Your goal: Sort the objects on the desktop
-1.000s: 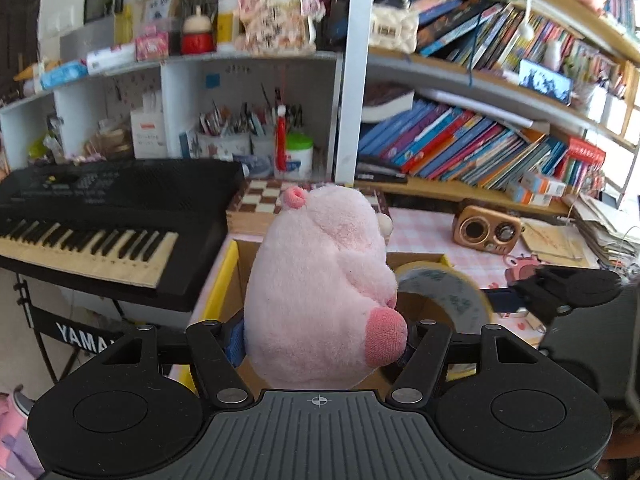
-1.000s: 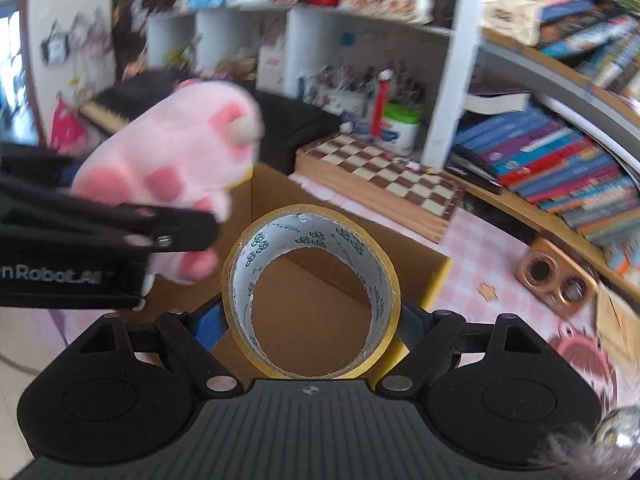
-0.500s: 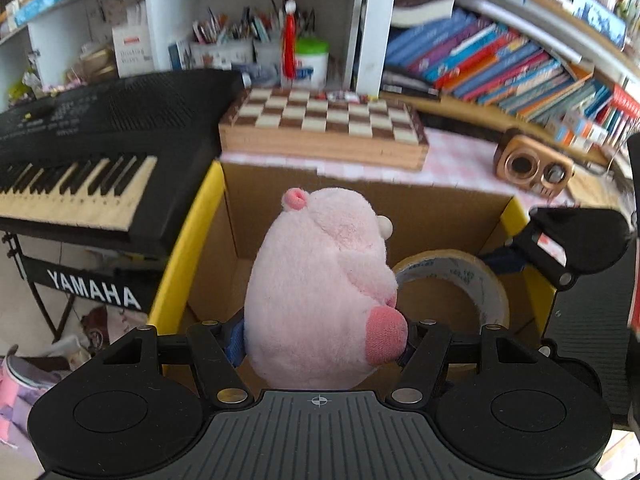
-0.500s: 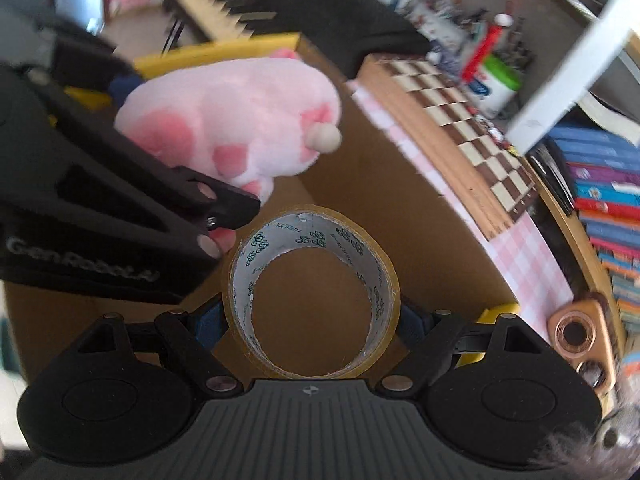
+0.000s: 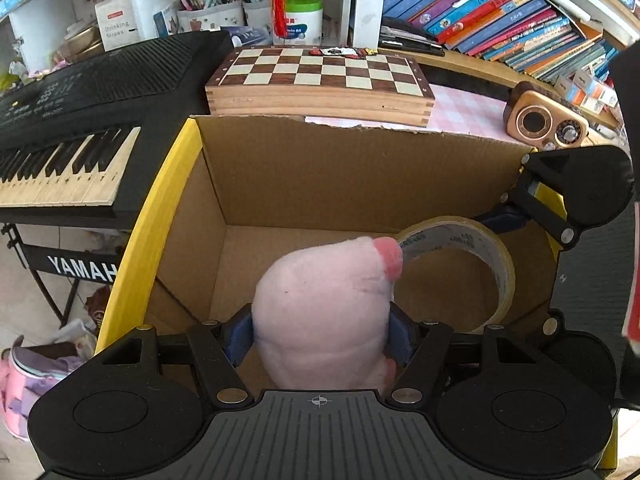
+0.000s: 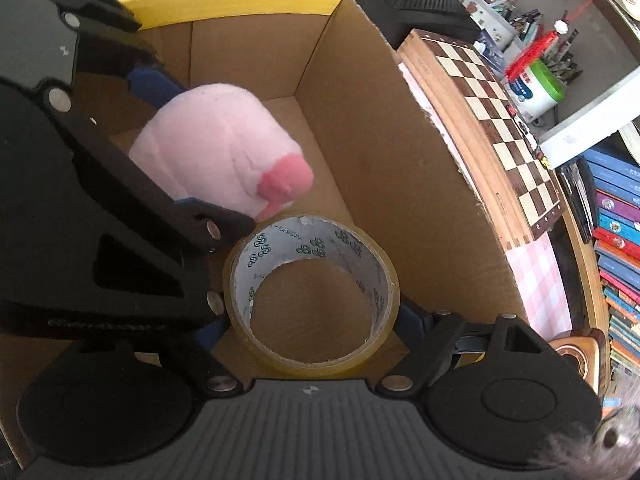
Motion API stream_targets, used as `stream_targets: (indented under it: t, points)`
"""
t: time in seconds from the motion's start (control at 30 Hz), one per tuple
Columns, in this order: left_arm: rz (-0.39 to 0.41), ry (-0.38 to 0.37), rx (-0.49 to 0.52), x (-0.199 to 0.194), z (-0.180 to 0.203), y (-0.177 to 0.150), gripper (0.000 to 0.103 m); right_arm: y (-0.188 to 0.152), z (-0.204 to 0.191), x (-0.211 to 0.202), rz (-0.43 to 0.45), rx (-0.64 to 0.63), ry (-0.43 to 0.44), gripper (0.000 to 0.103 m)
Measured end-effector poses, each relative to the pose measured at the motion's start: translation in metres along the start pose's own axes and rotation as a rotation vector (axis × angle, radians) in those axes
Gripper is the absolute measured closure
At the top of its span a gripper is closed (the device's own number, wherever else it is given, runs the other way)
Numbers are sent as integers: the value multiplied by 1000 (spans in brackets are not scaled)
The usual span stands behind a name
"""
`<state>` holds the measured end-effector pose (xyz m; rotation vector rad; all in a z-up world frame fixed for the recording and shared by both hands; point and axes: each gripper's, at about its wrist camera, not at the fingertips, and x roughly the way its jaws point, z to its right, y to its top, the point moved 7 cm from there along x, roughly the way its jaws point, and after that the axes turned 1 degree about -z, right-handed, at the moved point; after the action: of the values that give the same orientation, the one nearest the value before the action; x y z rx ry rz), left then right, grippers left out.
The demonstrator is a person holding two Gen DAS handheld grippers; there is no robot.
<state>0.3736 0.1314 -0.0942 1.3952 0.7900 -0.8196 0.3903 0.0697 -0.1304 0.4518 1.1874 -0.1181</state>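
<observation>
An open cardboard box [image 5: 340, 176] with a yellow left edge lies below both grippers. My left gripper [image 5: 320, 336] reaches down into it with a pink plush toy [image 5: 324, 292] between its blue pads. The jaws are opening, though the pads still touch the toy's sides, and the toy leans forward. My right gripper [image 6: 316, 320] is shut on a roll of clear tape [image 6: 312, 240], held inside the box [image 6: 380, 140] just right of the plush toy [image 6: 216, 148]. In the left wrist view the tape roll [image 5: 480, 236] shows in the right gripper [image 5: 520, 268].
A wooden chessboard case [image 5: 320, 68] lies right behind the box. A black keyboard [image 5: 80, 92] on a stand borders the box's left side. A small wooden radio [image 5: 544, 120] sits on the pink checked cloth [image 5: 460, 104] at the back right. Bookshelves [image 5: 500, 12] fill the background.
Both grippers have come down from above the rim into the box and now point more steeply downward. The plush toy has tipped forward between the left fingers. The tape roll stays gripped.
</observation>
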Motion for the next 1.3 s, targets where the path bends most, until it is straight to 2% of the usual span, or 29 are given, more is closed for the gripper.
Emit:
stream_targets:
  t: [0.07, 0.2, 0.3, 0.53, 0.77, 1.0, 1.3]
  points:
    - [8, 10, 0, -1, -1, 1, 31, 0, 1, -1, 6, -5, -6, 19]
    - [36, 21, -2, -8, -3, 4, 20, 0, 3, -6, 29, 11, -19, 8]
    - [71, 23, 8, -21, -1, 6, 16, -2, 4, -18, 57, 40, -20, 4]
    - [219, -11, -11, -78, 4, 6, 14, -16, 5, -83, 195, 144, -51, 4]
    - [383, -11, -33, -144, 0, -1, 10, -43, 8, -152, 363, 307, -132, 4]
    - [503, -21, -53, -198, 3, -29, 8, -76, -8, -200, 493, 486, -192, 4]
    - [543, -3, -66, -236, 1, -89, 7, -126, -64, -242, 588, 673, -245, 4]
